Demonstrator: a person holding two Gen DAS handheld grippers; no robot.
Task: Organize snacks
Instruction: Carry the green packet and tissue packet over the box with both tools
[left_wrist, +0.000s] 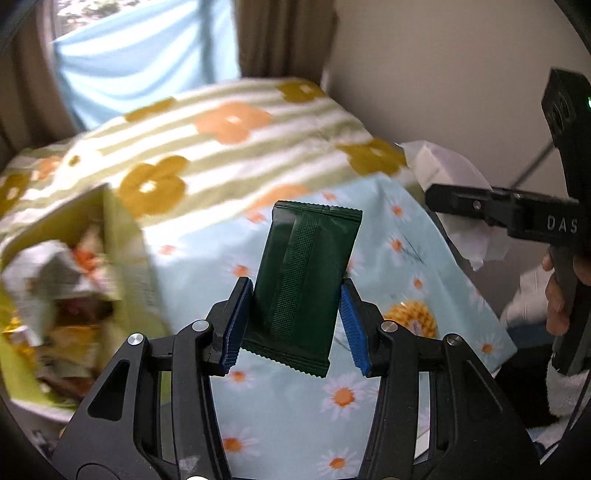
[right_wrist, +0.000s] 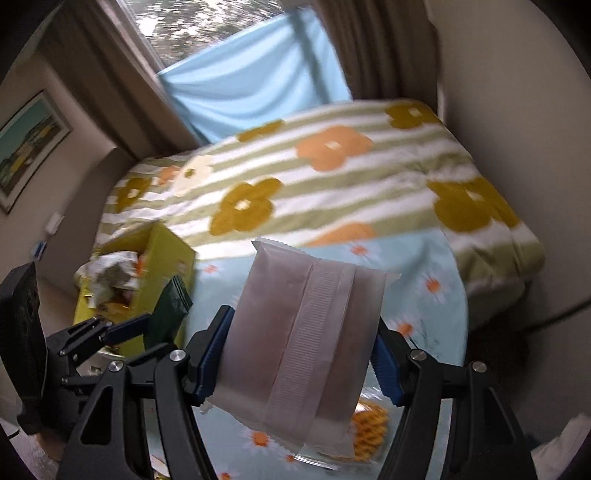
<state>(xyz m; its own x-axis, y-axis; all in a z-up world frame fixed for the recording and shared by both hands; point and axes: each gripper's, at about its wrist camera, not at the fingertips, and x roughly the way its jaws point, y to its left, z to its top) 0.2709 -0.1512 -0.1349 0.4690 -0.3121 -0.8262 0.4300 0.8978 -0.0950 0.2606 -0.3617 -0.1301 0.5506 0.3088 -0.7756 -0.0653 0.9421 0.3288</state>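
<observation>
My left gripper (left_wrist: 295, 321) is shut on a dark green snack packet (left_wrist: 303, 280) and holds it upright above the daisy-print cloth (left_wrist: 280, 406). My right gripper (right_wrist: 303, 358) is shut on a translucent whitish snack packet (right_wrist: 306, 343) with dark contents, also held above the cloth. A yellow-green box (left_wrist: 122, 251) full of mixed snacks stands at the left; it also shows in the right wrist view (right_wrist: 162, 254). A waffle snack pack (left_wrist: 410, 317) lies on the cloth; it also shows under the right gripper (right_wrist: 369, 432). The left gripper with the green packet (right_wrist: 170, 310) shows at the left of the right wrist view.
A bed with a striped flower-print blanket (left_wrist: 229, 140) fills the back. A wall stands to the right, a window with a blue curtain (right_wrist: 251, 81) behind. The right gripper's body (left_wrist: 517, 218) and white paper (left_wrist: 450, 170) are at the right of the left wrist view.
</observation>
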